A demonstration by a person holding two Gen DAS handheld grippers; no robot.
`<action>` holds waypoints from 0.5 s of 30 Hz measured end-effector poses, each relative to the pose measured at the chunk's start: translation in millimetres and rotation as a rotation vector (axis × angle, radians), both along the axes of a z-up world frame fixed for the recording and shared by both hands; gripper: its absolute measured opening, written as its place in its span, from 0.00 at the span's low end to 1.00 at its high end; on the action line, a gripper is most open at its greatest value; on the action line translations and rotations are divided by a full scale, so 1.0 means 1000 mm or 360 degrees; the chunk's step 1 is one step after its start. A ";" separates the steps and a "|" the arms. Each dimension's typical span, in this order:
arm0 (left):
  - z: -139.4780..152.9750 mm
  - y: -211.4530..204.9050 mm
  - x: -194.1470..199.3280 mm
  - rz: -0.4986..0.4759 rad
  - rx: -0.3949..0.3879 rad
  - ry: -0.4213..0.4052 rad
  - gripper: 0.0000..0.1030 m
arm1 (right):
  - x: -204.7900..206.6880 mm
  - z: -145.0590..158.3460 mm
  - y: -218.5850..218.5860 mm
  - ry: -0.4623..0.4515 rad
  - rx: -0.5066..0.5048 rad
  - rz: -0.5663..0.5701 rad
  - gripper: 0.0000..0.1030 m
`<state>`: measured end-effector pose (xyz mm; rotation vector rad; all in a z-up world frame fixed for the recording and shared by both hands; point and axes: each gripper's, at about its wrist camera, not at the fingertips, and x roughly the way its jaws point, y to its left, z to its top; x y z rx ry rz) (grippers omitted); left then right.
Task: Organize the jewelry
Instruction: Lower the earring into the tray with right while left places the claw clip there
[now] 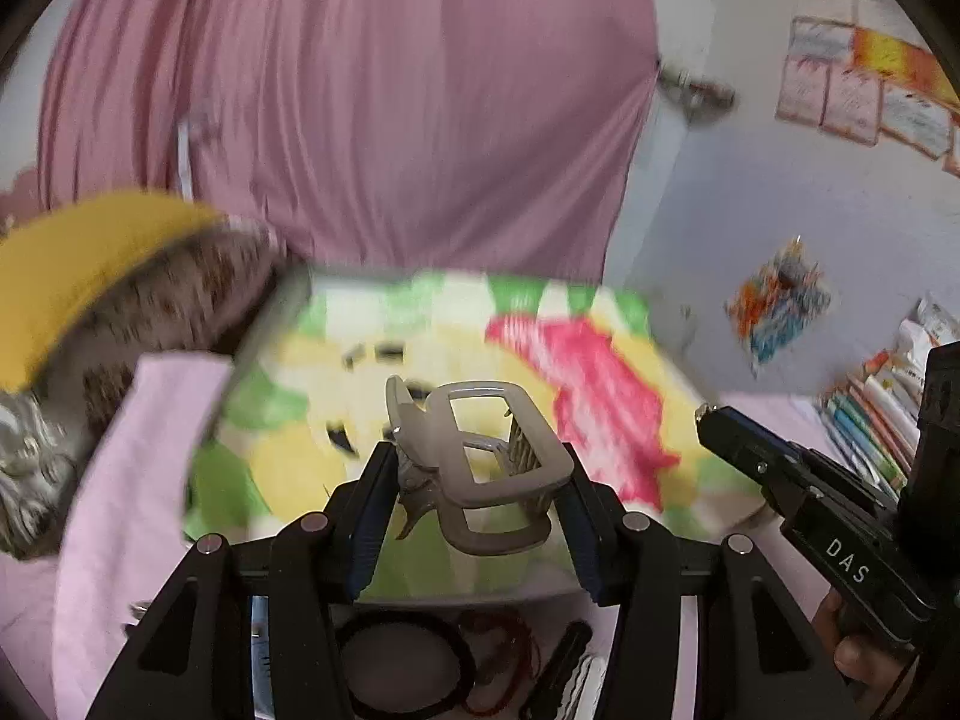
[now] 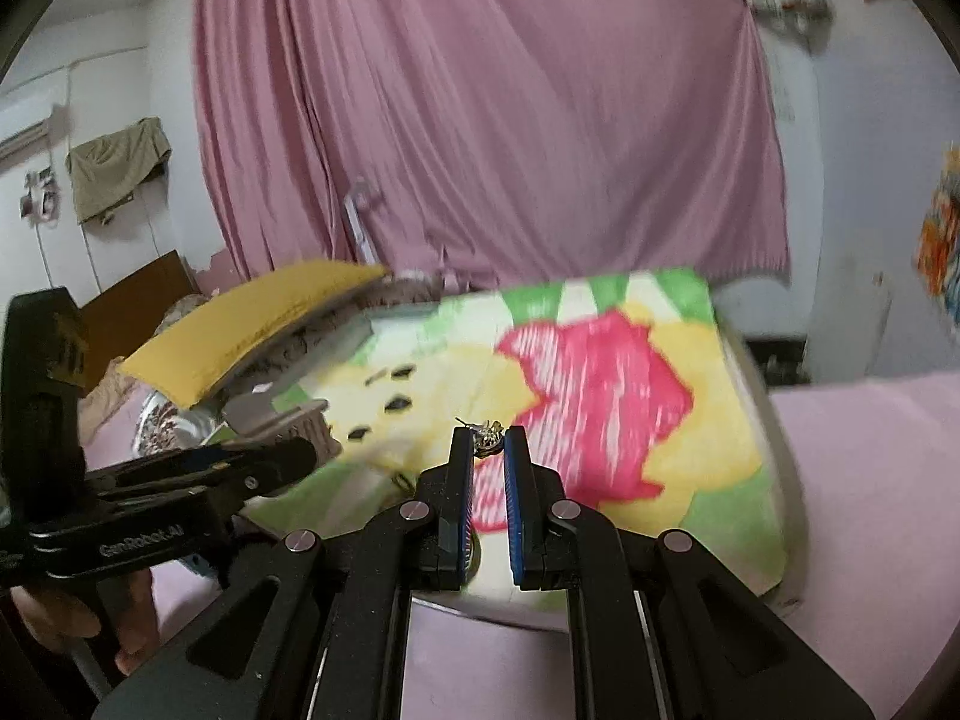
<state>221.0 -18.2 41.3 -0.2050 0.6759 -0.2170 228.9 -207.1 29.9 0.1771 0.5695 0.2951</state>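
Your left gripper (image 1: 477, 474) is clamped on a beige hair claw clip (image 1: 480, 456), which sits crosswise between the blue pads and is lifted above the bright flowered blanket (image 1: 600, 372). Your right gripper (image 2: 487, 456) is nearly closed, pinching a small metallic trinket (image 2: 489, 439) right at its fingertips; it is too small and blurred to say whether it is an earring or a charm. Both pieces are up in the air, so neither has reached its place yet.

Below the left gripper, on the pink sheet, more pieces lie loose: a black hair tie (image 1: 402, 666), a tangle of red cord (image 1: 504, 654) just beside it, and a dark hair clip (image 1: 561, 669) near that. No box or tray to receive them shows in either view, so you cannot tell where anything is meant to go. Judging by this, the sorting is at an early or middle stage: two items in hand, at least three waiting
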 end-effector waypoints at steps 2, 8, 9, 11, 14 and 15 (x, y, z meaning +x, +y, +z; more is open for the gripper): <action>-0.008 -0.003 0.006 -0.0023 0.0024 0.0081 0.47 | 0.007 -0.008 0.000 0.0076 -0.0017 0.0006 0.08; -0.021 -0.012 0.015 -0.0046 0.0145 0.0236 0.47 | 0.028 -0.029 0.003 0.0334 0.0002 0.0075 0.08; -0.021 -0.014 0.016 -0.0046 0.0171 0.0240 0.47 | 0.030 -0.031 0.003 0.0364 0.0003 0.0072 0.09; -0.022 -0.016 0.015 -0.0052 0.0199 0.0256 0.48 | 0.030 -0.034 0.004 0.0391 0.0000 0.0072 0.09; -0.022 -0.015 0.015 -0.0063 0.0205 0.0259 0.48 | 0.028 -0.033 0.006 0.0388 -0.0014 0.0069 0.14; -0.021 -0.014 0.015 -0.0065 0.0207 0.0258 0.48 | 0.027 -0.033 0.006 0.0385 -0.0017 0.0067 0.17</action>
